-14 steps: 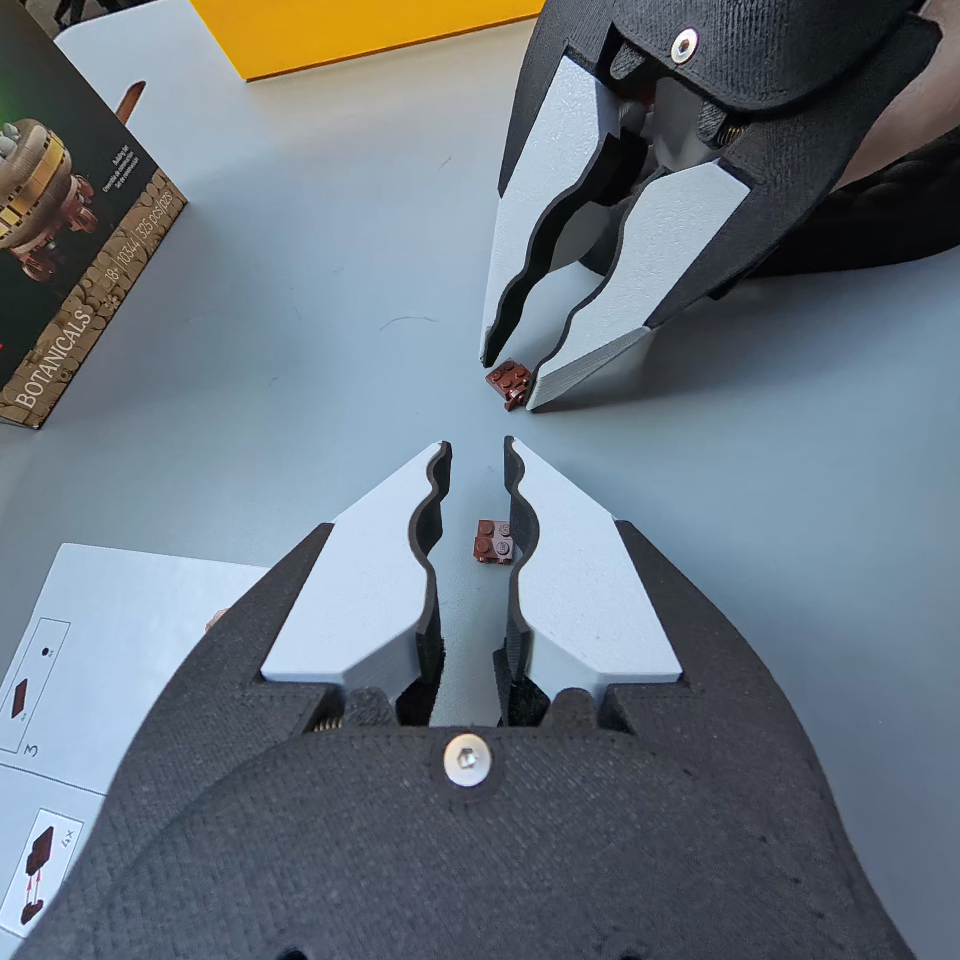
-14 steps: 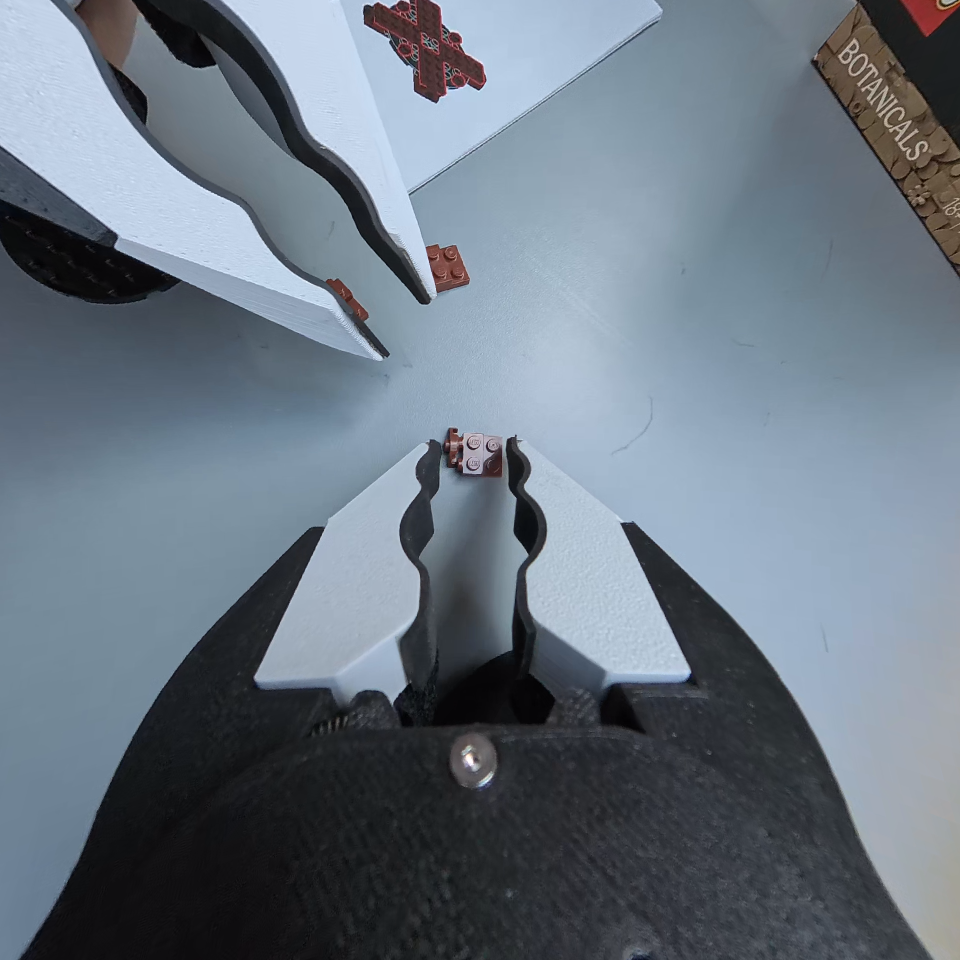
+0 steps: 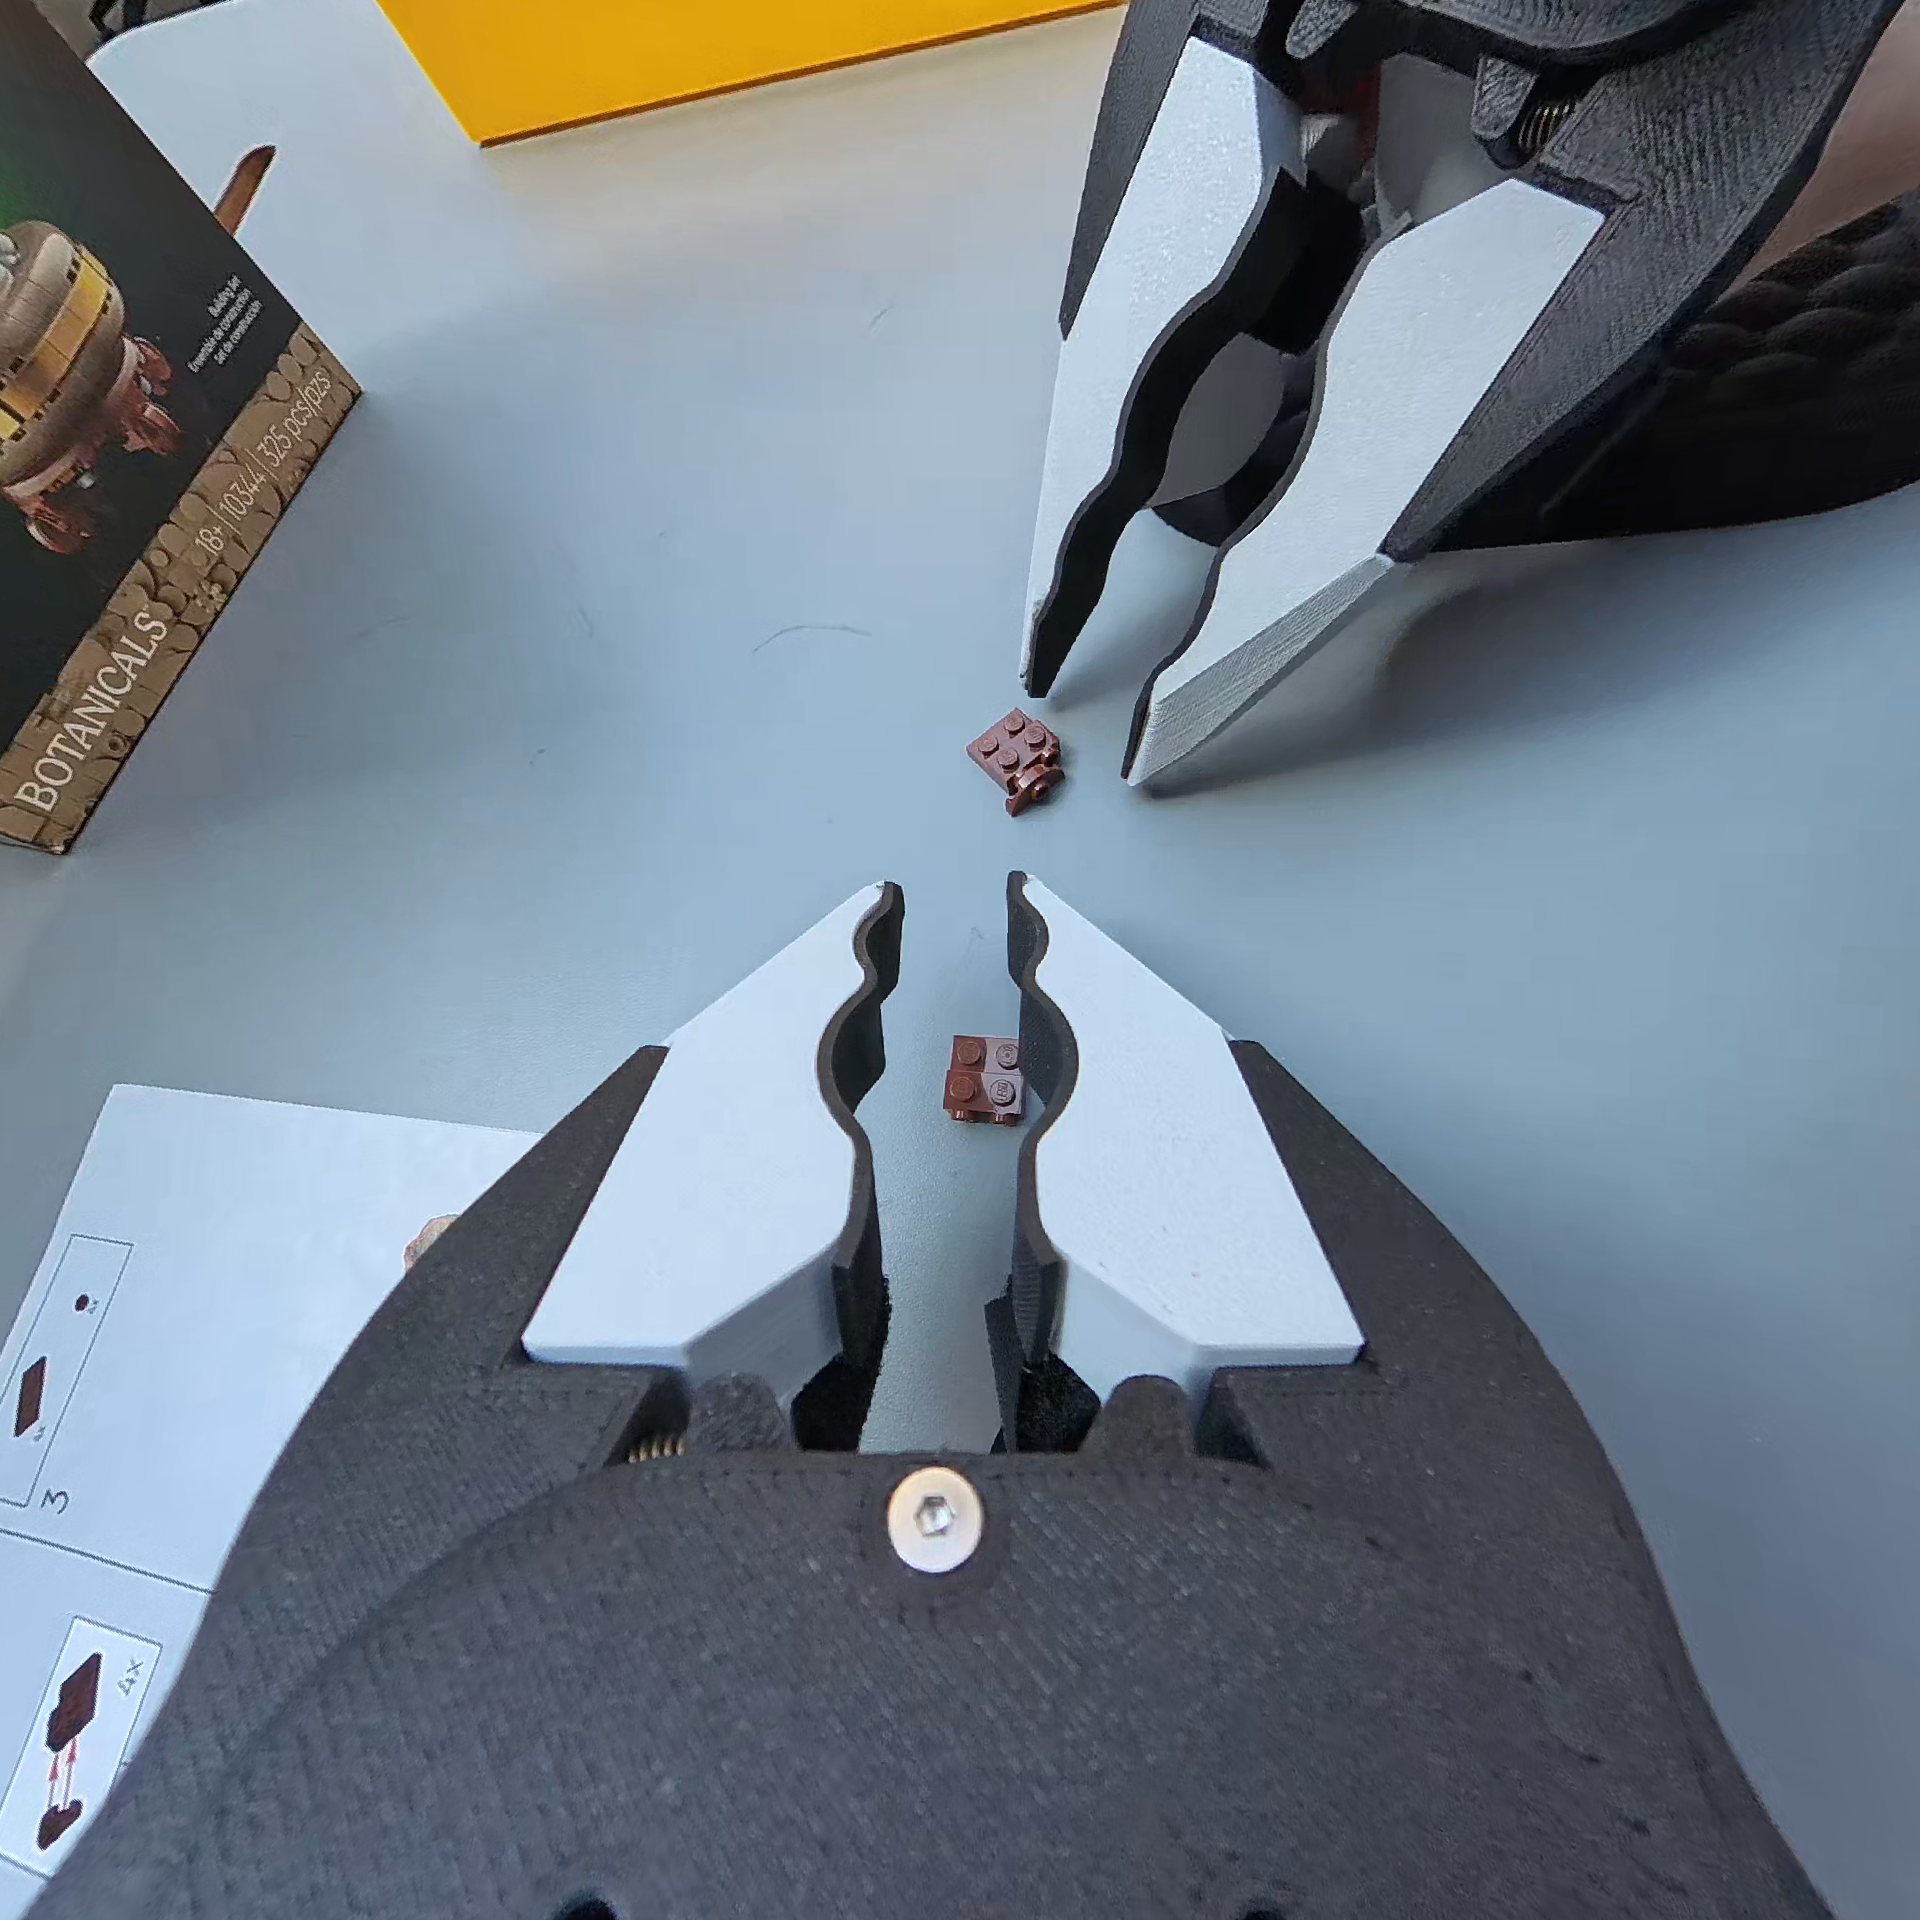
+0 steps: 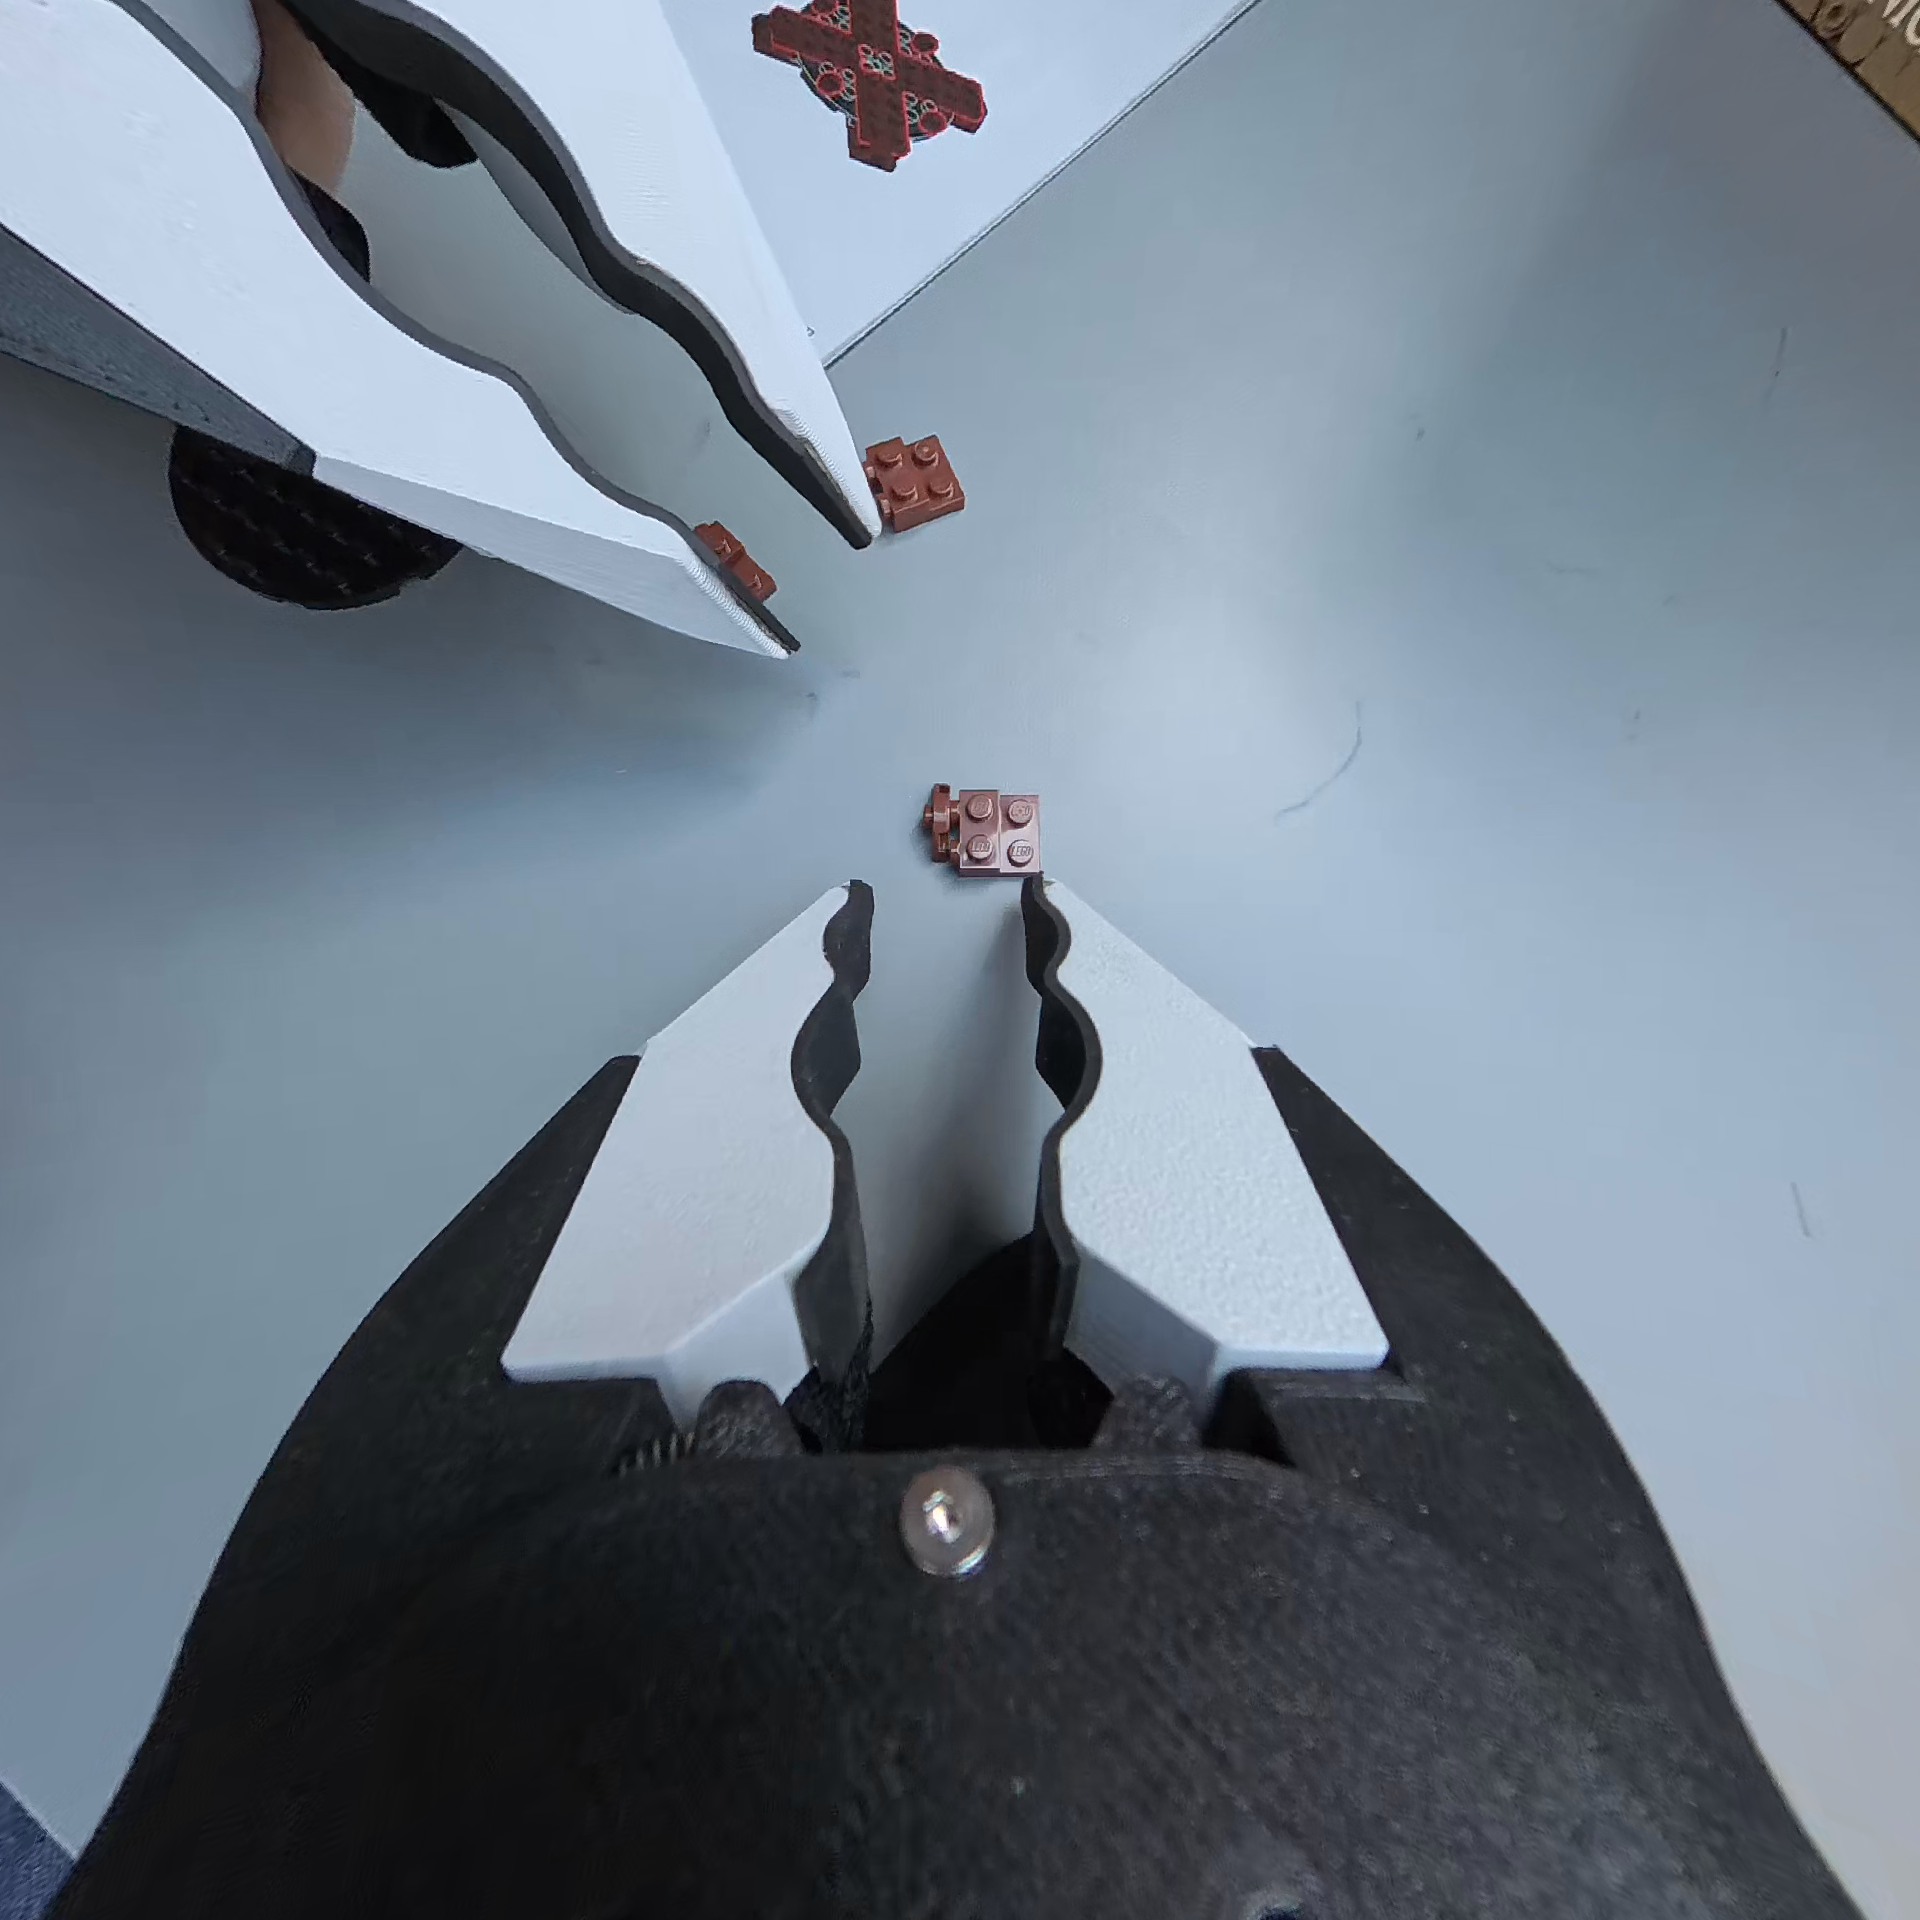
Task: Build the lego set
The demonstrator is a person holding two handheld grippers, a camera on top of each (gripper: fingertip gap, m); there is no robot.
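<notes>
A brown 2x2 plate with a side clip (image 3: 1018,758) lies flat on the grey table, also in the right wrist view (image 4: 987,836), just beyond my right gripper (image 4: 945,885), which is open and empty. In the left wrist view the right gripper (image 3: 1089,727) stands tilted with its tips beside that plate. My left gripper (image 3: 954,883) is open; a second brown plate (image 3: 985,1081) lies on the table between its fingers, close to the right one, not gripped. The right wrist view shows the left gripper (image 4: 824,590), that plate (image 4: 736,556) half hidden, and a third brown plate (image 4: 914,483) outside its other finger.
The set's dark box (image 3: 135,520) stands at the left, and a yellow sheet (image 3: 727,52) lies at the far edge. The open instruction booklet (image 3: 260,1247) lies under my left gripper and shows in the right wrist view (image 4: 1039,125). A sleeved arm (image 3: 1766,364) is behind the right gripper.
My right gripper has opened wider and drawn back off the clip plate, which now lies free just past its tips. My left gripper has hardly moved.
</notes>
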